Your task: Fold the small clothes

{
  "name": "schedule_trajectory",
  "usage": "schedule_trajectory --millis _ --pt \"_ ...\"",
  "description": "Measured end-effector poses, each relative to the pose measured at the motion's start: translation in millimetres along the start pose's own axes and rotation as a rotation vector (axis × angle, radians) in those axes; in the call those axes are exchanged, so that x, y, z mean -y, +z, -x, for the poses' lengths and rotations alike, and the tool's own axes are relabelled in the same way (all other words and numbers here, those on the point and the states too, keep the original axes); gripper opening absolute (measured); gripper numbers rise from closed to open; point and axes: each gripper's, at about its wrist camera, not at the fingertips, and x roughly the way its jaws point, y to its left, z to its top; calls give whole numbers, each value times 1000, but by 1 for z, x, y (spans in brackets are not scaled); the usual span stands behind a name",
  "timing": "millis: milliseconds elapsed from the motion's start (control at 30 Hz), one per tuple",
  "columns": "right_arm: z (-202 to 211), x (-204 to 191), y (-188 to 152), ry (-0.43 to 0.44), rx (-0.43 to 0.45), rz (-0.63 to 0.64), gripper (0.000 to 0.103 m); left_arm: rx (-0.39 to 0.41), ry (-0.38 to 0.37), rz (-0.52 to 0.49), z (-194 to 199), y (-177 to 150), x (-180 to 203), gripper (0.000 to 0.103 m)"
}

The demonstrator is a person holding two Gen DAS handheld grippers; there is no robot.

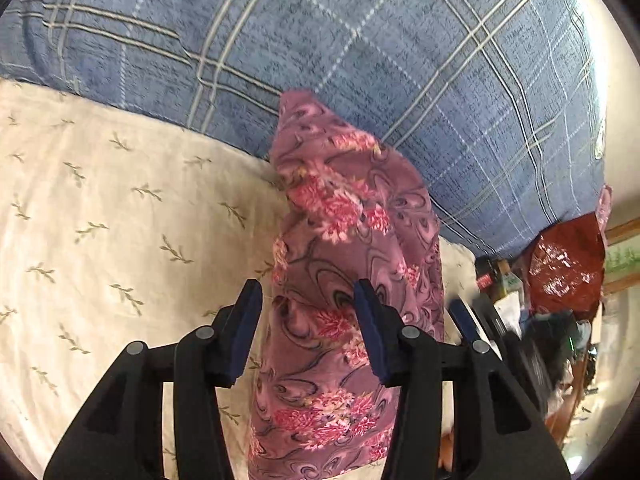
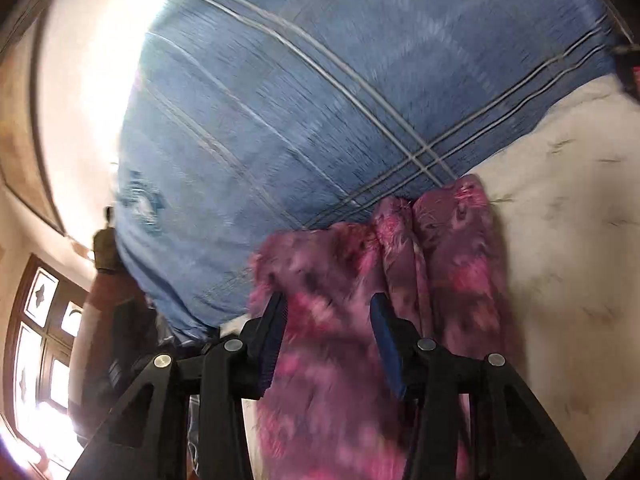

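A small purple garment with pink flowers (image 1: 344,264) lies folded into a long narrow strip on the cream leaf-print sheet (image 1: 120,208), its far end against the blue plaid pillow (image 1: 360,48). My left gripper (image 1: 308,304) is open, its fingers on either side of the strip's near part. In the right wrist view, blurred by motion, the same garment (image 2: 360,280) lies under my right gripper (image 2: 328,316), which is open with nothing between its fingers. The right gripper also shows in the left wrist view (image 1: 480,328).
The blue plaid pillow (image 2: 300,112) fills the far side in both views. A red shiny bag (image 1: 564,264) and clutter sit beyond the bed's right edge. A window with wooden frame (image 2: 44,344) is at the left of the right wrist view.
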Motion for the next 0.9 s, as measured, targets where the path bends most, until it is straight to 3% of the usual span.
schedule_trajectory --millis 133,167,200,233,300,367,433,633,700,733,800,867,900 --pt "-42 9 7 -155 -53 3 46 -13 -20 -26 -9 3 1 46" --pt "-51 11 8 -133 -81 -8 46 -16 -24 -29 -13 5 2 46" --pt "-60 14 9 -97 -134 -21 38 -18 -27 -30 -14 5 2 46" --pt "-61 13 8 -79 -149 -5 4 -22 -32 -26 -17 5 3 46" --pt "-44 -4 8 -9 -97 98 5 -15 -71 -19 -16 3 5 46" --pt "-9 -17 9 22 31 162 4 8 -87 -30 -19 2 16 46" --pt "12 -10 17 24 104 121 4 22 -77 -54 -23 2 24 56" --pt "-17 57 15 -237 -1 31 5 -37 47 -88 -76 -3 41 57" --pt "-18 72 14 -210 -9 -48 7 -49 53 -83 -85 -6 42 57" --pt "-13 73 15 -196 -3 -67 14 -43 37 -83 -80 -7 42 57" --pt "-1 71 17 -185 11 -53 16 -40 14 -88 -69 -12 40 56" --pt "14 71 18 -153 17 -64 26 -34 -20 -85 -58 -20 35 56" --pt "21 72 16 -116 9 -88 38 -43 -37 -84 -55 -26 34 56"
